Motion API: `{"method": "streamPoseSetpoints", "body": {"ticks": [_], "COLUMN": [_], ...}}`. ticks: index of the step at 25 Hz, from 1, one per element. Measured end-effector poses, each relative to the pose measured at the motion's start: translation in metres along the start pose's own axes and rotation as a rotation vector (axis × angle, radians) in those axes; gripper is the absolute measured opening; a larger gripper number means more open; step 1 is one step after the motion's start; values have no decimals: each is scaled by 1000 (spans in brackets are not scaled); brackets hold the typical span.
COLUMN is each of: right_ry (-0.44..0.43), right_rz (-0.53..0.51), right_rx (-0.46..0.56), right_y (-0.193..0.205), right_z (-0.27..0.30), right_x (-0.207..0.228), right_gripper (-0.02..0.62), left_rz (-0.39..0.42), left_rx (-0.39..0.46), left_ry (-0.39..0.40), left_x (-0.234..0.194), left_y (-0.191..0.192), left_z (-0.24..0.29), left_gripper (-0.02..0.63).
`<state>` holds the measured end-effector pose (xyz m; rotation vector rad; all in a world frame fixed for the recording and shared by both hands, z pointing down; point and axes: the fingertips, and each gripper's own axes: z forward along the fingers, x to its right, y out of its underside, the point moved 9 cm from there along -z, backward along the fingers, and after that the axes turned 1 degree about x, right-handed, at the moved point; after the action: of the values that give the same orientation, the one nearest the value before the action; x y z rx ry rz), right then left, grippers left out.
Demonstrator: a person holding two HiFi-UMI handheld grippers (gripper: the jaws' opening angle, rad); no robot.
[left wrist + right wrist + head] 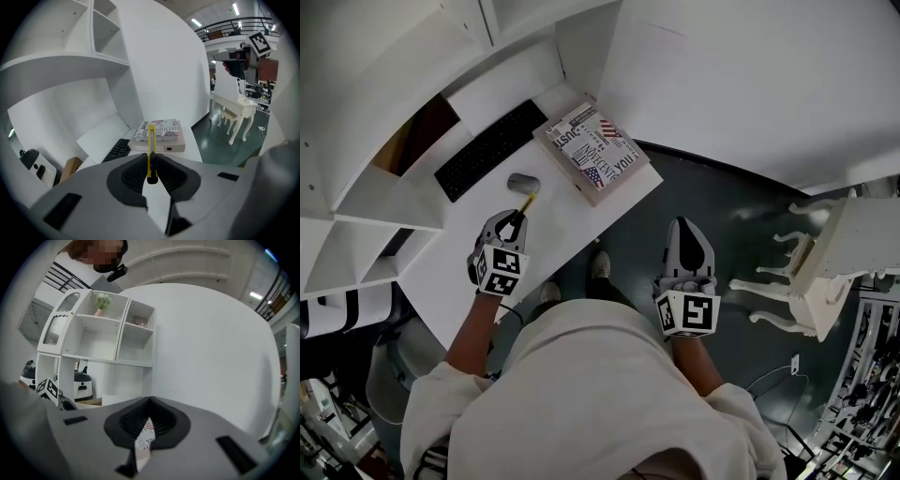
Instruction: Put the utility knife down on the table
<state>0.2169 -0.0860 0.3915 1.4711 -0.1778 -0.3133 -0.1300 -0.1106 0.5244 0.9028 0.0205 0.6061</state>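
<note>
- The utility knife, yellow and slim, is gripped at its rear end between the pads of the left tool
- The jaws of this tool are closed narrowly on the knife's two flat sides, and the knife is pointed straight forward out of them
- In the head view the knife is seen over the white worktop; whether it is touching the surface cannot be told
- Its front tip is directed towards a small grey object that is lying on the worktop just beyond it
- A printed book is laid flat further on, near the worktop's edge, and a black keyboard is set to its left
- The right tool is held off the worktop, over the dark green floor, well apart from the knife
- Its jaws are brought together at the tips and nothing is held in them; only a strip of the book's cover is seen through the slit lower down
- A white shelf unit is seen in the right gripper view, and white furniture with curved legs is stood on the floor at the right
</note>
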Motion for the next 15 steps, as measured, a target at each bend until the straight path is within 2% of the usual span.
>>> {"method": "streamPoseSetpoints", "body": {"ticks": [8, 15], "right_ry": [33, 57], "right_rz": [1, -2], "right_rx": [-32, -63], "right_y": [8, 15], "right_z": [1, 2], "right_x": [13, 24], "right_gripper": [3, 3], "left_rz": [26, 38], "left_rx": [-99, -178], "left_ry": [90, 137], "left_x": [11, 18], "left_y": [21, 43], "left_z": [41, 78], "left_gripper": [63, 63]}}
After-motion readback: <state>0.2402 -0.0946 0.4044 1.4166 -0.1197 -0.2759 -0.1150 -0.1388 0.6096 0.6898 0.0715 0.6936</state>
